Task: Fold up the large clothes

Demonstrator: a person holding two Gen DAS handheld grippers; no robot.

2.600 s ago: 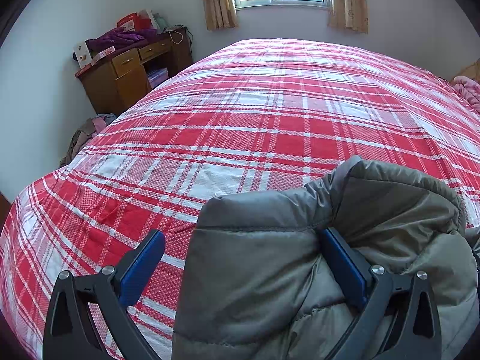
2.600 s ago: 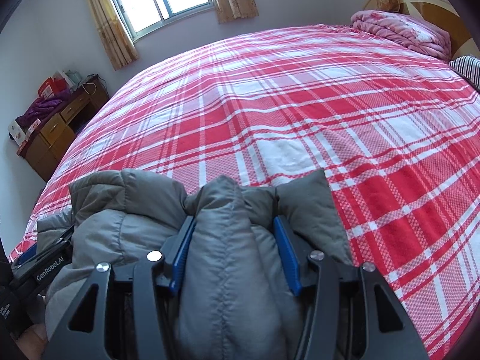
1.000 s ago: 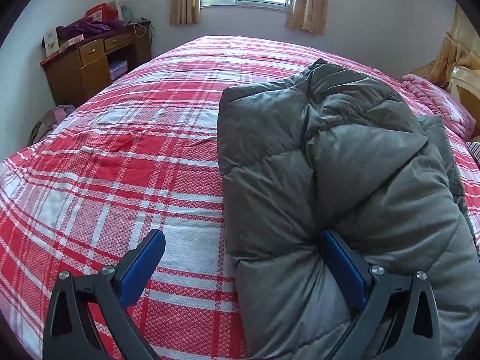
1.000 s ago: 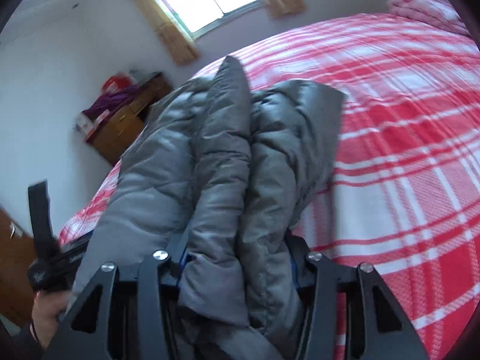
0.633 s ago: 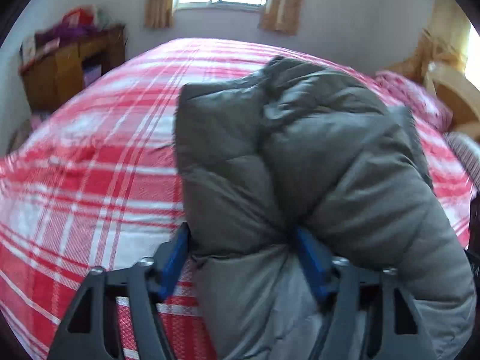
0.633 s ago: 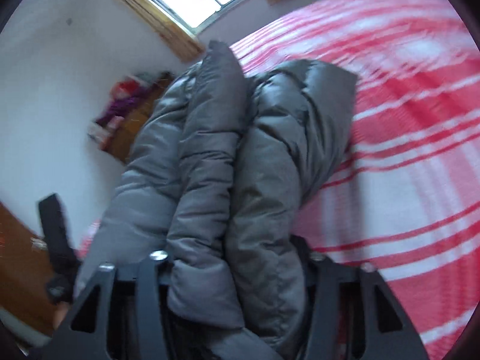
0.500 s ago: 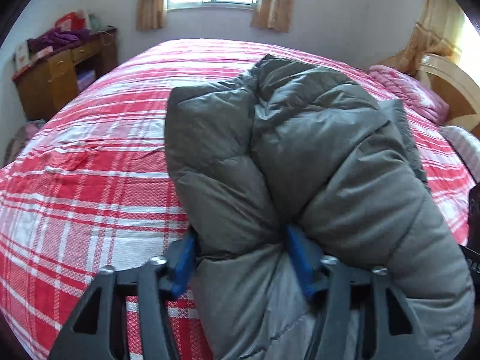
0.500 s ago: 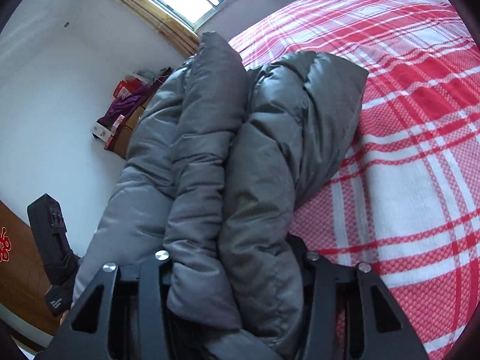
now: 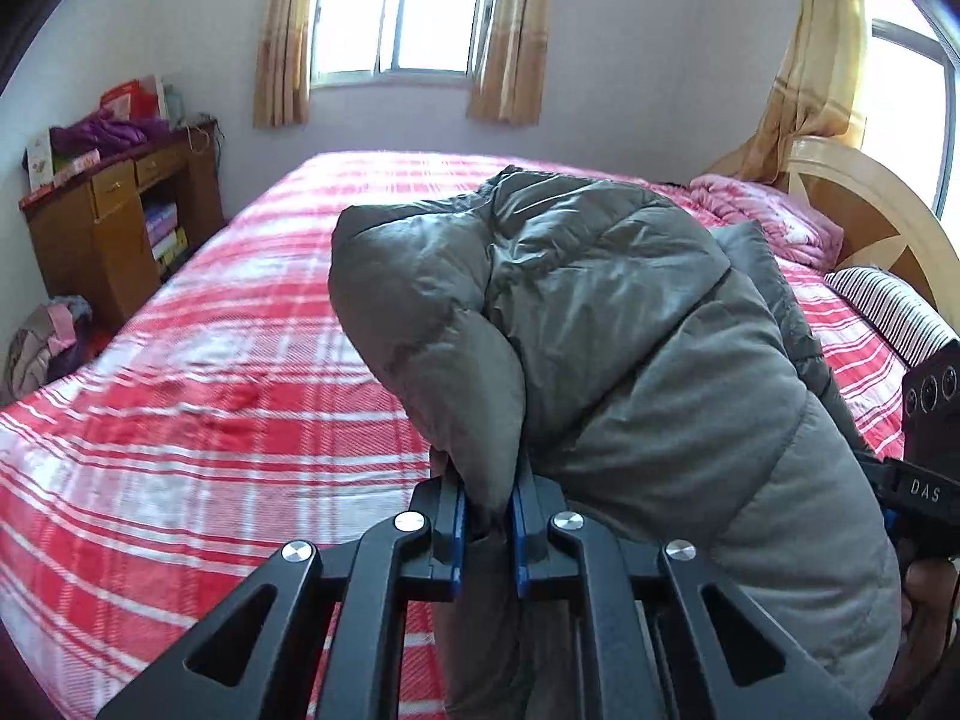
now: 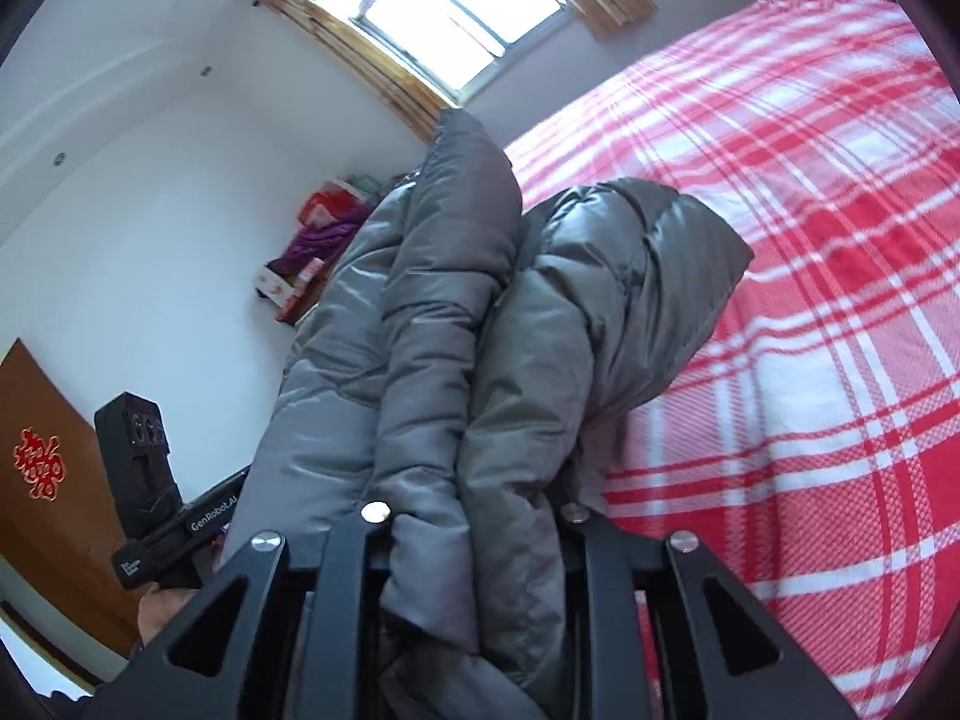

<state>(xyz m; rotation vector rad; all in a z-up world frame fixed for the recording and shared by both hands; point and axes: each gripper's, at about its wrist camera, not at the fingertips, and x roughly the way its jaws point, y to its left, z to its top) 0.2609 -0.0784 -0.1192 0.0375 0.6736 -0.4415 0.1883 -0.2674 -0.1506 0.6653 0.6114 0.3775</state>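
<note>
Left wrist only: striped pillow [image 9: 894, 312] (beside headboard [image 9: 870, 204]).

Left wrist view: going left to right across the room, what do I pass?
Wooden desk → gray puffer jacket, pinched in the left hand-held gripper → striped pillow → right hand-held gripper at the frame edge.

Bright daylight from the blown-out window [image 9: 399, 6], soft sheen on the jacket [image 10: 420, 312], heavy fisheye bending, dark rounded corners, sharp focus, bed [image 9: 210, 360] evenly lit below it.
</note>
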